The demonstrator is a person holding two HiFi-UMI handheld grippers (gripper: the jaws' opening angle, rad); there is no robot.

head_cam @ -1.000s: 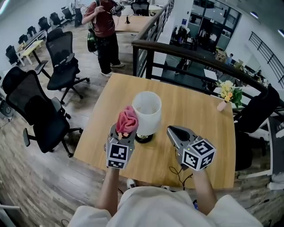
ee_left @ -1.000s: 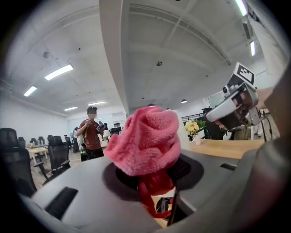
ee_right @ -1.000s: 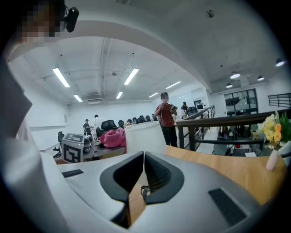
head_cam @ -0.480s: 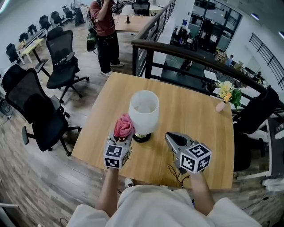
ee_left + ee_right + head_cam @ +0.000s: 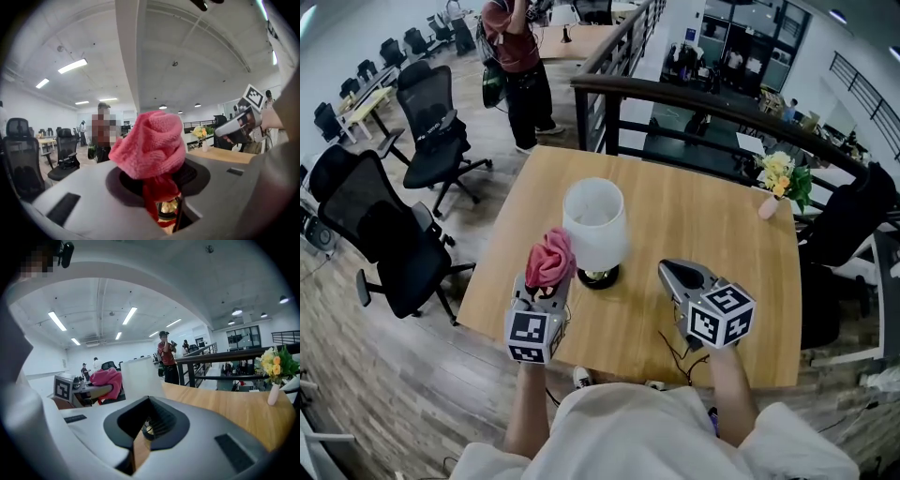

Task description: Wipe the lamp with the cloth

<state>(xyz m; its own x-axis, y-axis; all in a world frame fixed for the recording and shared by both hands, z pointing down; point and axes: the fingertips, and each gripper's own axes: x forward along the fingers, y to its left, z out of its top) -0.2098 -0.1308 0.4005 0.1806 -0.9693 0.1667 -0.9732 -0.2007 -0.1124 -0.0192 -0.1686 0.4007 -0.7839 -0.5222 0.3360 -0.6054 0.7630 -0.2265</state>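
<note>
- lamp point(image 5: 594, 225): white shade on a small dark base, upright, left of centre on the wooden table point(image 5: 727, 230); in the right gripper view its shade point(image 5: 140, 376) sits left of centre.
- cloth point(image 5: 549, 260): pink, bunched in a ball, just beside the lower left of the shade; contact with the shade can't be told from any view. It fills the middle of the left gripper view point(image 5: 150, 145).
- left gripper point(image 5: 547, 283): lower left of centre in the head view, jaws pinching the cloth, with a red fold running down between them.
- right gripper point(image 5: 677, 274): lower right of the lamp, apart from it and above the table; jaws pressed together with nothing in them, not bracing the lamp.
- Progress, judged: the cloth is gripped and brought up to the lamp, so pick-up is done. No dust or streaks show on the shade, so how much is already wiped can't be read. Left, as far as shown: the far and right sides of the shade, the rim, the base.
- Risk, judged: the lamp stands free on a small base, so a sideways push from the cloth could slide or tip it.
- Outward: flower vase point(image 5: 776, 183) at the table's upper right corner, dark railing point(image 5: 703, 94) beyond the table, office chairs point(image 5: 431, 117) at left, a person point(image 5: 514, 52) standing at upper left.
</note>
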